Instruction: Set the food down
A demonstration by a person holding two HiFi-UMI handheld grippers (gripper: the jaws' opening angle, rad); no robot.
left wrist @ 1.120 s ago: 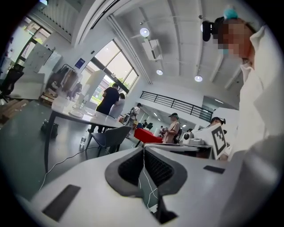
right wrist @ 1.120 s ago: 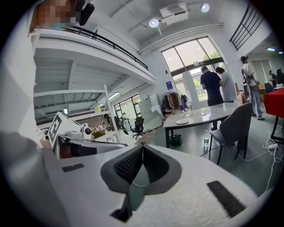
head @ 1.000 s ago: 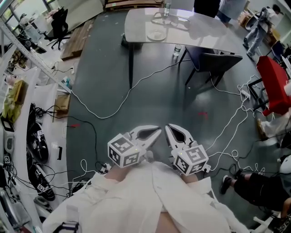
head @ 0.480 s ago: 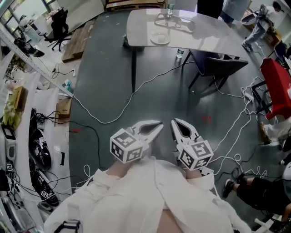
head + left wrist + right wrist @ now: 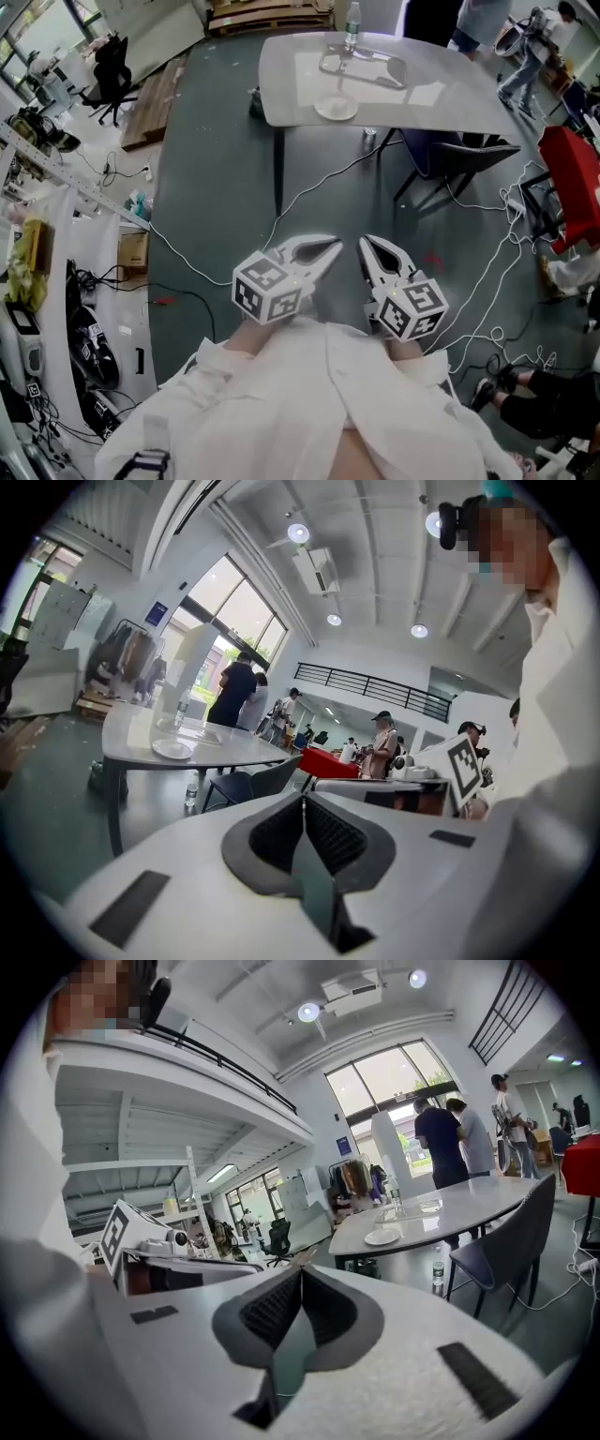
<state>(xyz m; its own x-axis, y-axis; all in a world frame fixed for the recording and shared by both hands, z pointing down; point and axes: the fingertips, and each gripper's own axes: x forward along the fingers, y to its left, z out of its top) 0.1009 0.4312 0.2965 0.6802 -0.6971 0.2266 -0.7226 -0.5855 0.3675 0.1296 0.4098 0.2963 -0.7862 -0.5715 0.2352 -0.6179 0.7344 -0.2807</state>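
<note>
Both grippers are held side by side in front of my white-sleeved body, above the dark floor. The left gripper [image 5: 333,247] is shut, its pads pressed together with nothing between them [image 5: 302,801]. The right gripper [image 5: 365,243] is shut too, and nothing shows in its jaws [image 5: 301,1271]. No food is visible in any view. Ahead stands a grey table [image 5: 441,94] with a white plate [image 5: 336,109] near its front edge, a clear tray [image 5: 362,67] and a bottle [image 5: 352,17]. The plate [image 5: 172,749] [image 5: 382,1237] also shows in both gripper views, well beyond the jaws.
A dark chair [image 5: 459,152] is tucked at the table's right side, and a water bottle [image 5: 369,138] stands on the floor under it. White cables [image 5: 281,211] trail across the floor. Cluttered shelves [image 5: 37,234] line the left. People [image 5: 236,691] stand behind the table.
The table and plate have come closer and lower in the head view. Both grippers have travelled forward together toward the table, still shut and side by side.
</note>
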